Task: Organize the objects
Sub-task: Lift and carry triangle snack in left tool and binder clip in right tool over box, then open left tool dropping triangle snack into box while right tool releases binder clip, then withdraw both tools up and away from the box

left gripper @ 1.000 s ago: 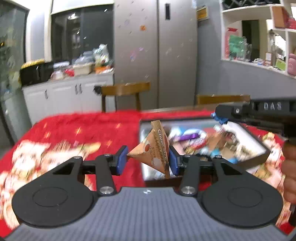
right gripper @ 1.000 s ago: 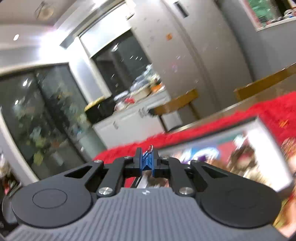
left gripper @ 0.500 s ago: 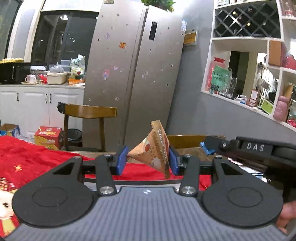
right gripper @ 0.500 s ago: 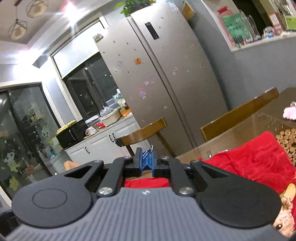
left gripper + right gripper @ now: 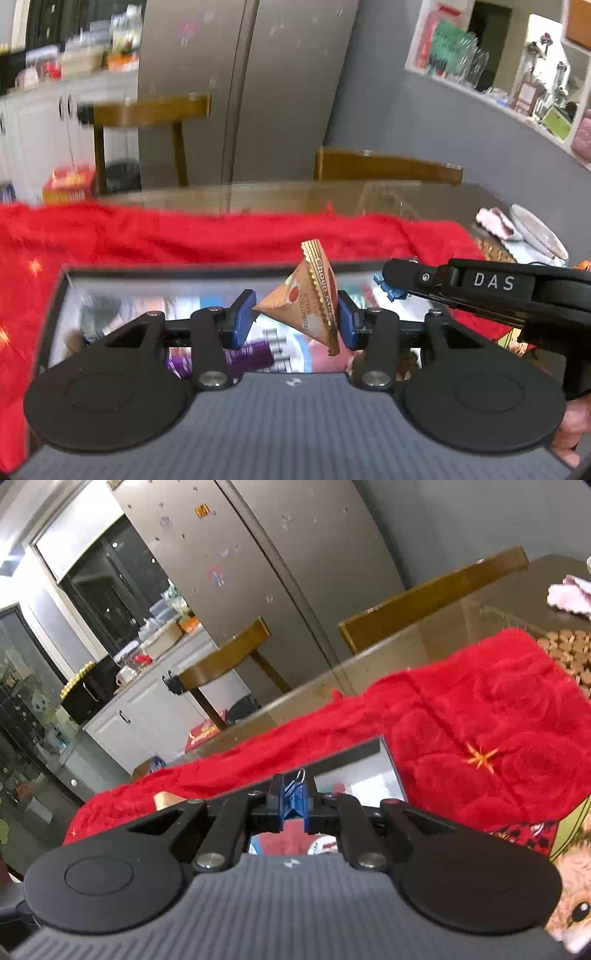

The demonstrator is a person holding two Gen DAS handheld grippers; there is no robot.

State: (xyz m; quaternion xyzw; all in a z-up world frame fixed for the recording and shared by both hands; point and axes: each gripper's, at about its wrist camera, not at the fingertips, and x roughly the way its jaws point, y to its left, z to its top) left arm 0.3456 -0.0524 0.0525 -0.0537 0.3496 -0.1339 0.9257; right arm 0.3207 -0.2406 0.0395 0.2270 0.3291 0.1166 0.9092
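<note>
My left gripper (image 5: pixel 295 319) is shut on an orange pyramid-shaped snack packet (image 5: pixel 306 299) and holds it above a black-rimmed tray (image 5: pixel 62 280) full of snack packets. My right gripper (image 5: pixel 292 803) is shut on a small blue binder clip (image 5: pixel 293 797) with a wire handle. In the left wrist view the right gripper (image 5: pixel 389 286) reaches in from the right, its tip close beside the snack packet, over the tray. The tray's far corner (image 5: pixel 382 747) shows just beyond the right gripper.
A red fleece cloth (image 5: pixel 184 232) covers the glass table (image 5: pixel 277 195). Wooden chairs (image 5: pixel 384 168) stand at the far side, before a steel fridge (image 5: pixel 240 74). A pink cloth and plate (image 5: pixel 517 225) lie at the far right of the table.
Both wrist cameras have tipped down from the room view half a second ago, so the tray and red cloth are back in sight. Both grips are unchanged.
</note>
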